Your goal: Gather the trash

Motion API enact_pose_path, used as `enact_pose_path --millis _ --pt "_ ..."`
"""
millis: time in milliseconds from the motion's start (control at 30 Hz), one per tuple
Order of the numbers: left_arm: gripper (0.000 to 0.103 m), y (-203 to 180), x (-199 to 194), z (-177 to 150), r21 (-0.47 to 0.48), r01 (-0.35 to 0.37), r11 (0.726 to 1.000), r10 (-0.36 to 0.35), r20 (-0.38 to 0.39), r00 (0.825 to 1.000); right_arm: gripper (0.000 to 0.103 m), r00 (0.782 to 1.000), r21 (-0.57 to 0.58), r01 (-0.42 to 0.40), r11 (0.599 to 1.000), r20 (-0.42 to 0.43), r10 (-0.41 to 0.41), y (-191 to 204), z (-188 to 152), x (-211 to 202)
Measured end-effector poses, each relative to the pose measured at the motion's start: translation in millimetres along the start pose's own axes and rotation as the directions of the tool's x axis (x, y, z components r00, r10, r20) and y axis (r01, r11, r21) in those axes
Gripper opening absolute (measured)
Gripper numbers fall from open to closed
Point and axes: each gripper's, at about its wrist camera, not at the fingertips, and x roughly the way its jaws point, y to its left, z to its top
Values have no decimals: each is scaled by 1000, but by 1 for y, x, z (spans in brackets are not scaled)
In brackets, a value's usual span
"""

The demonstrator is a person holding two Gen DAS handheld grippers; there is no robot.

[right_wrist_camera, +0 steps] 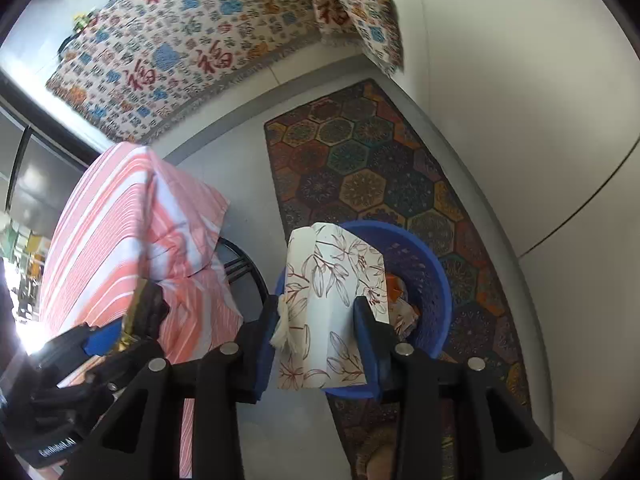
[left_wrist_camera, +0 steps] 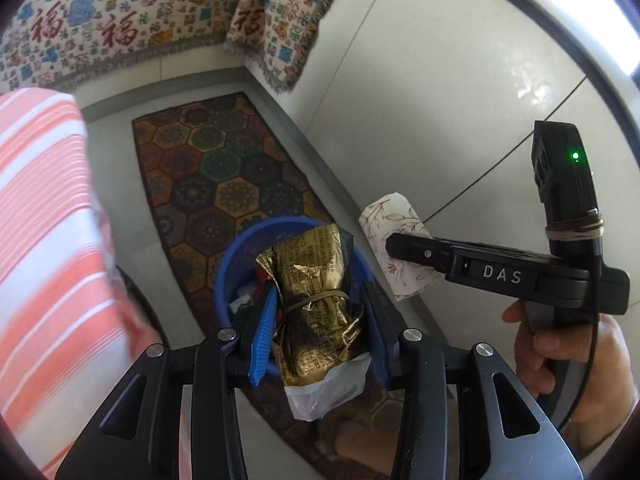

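- Left wrist view: a crumpled gold foil wrapper (left_wrist_camera: 316,304), printed with dark text, bound by a rubber band and with clear plastic at its near end, is clamped between the blue-padded fingers of the left gripper (left_wrist_camera: 318,320). It is held above a blue plastic basket (left_wrist_camera: 228,272) standing on a hexagon-patterned rug (left_wrist_camera: 224,184).
- Right wrist view: a white floral-printed paper packet (right_wrist_camera: 332,312), creased and frayed at one edge, is clamped by the right gripper (right_wrist_camera: 316,336) over the basket's rim (right_wrist_camera: 436,280). A pink striped cloth (right_wrist_camera: 132,240) is seen just left.
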Motion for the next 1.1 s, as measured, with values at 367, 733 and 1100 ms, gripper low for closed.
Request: enact_pose_path --millis 367,733,1100 --pt "81 -10 60 2 -5 -79 997 79 0 997 49 997 211 -75 975 -16 80 -76 7 63" --pt "103 -33 -15 -30 55 -164 985 156 120 980 65 995 138 94 986 14 -97 -73 -22 -5" --pt "103 -70 -101 -106 167 -332 928 306 163 938 103 942 65 229 971 236 -237 -14 -154 -120"
